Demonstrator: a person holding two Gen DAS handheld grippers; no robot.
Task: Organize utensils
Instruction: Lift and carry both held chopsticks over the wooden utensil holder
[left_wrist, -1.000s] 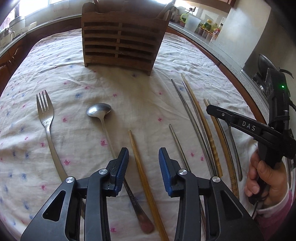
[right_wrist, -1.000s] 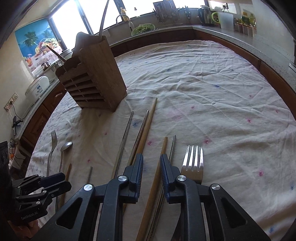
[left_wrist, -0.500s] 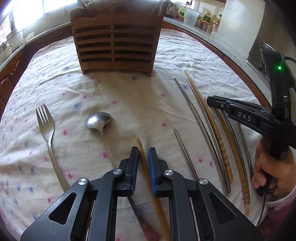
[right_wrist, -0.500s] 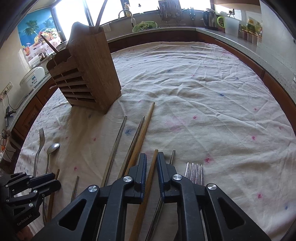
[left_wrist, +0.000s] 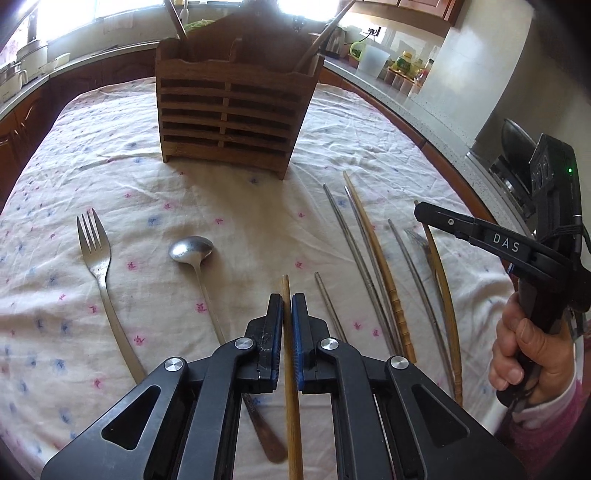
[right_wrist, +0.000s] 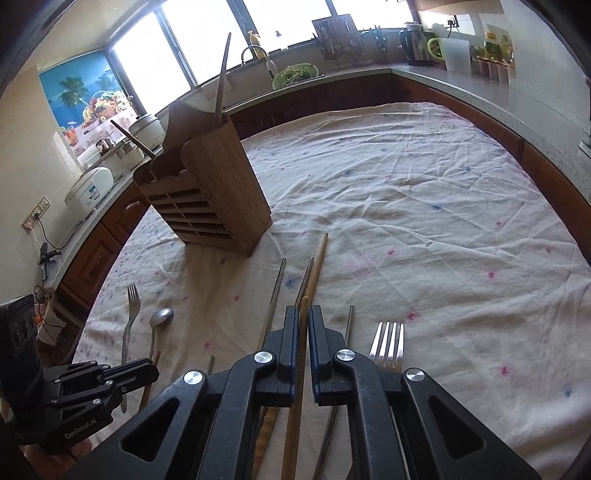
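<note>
Wooden chopsticks sit clamped in both of your tools. Your left tool (left_wrist: 287, 306) is closed tight on one wooden chopstick (left_wrist: 290, 387), whose tip pokes out just ahead of the pads. Your right tool (right_wrist: 303, 321) is closed the same way on a second wooden chopstick (right_wrist: 298, 406), its tip also showing just past the pads.

To the left of your left tool, a spoon (left_wrist: 192, 251) and, farther out, a fork (left_wrist: 96, 254) lie on the cloth (left_wrist: 221, 199) that covers the tabletop. To its right lie a short metal chopstick (left_wrist: 328, 302) and then a fan of longer metal and wooden ones. Straight ahead of it, well apart, stands the wooden holder (left_wrist: 229, 114), with a few sticks already upright in it.

Just right of your right tool lies another fork (right_wrist: 388, 341); the holder is ahead of that tool and to its left.
</note>
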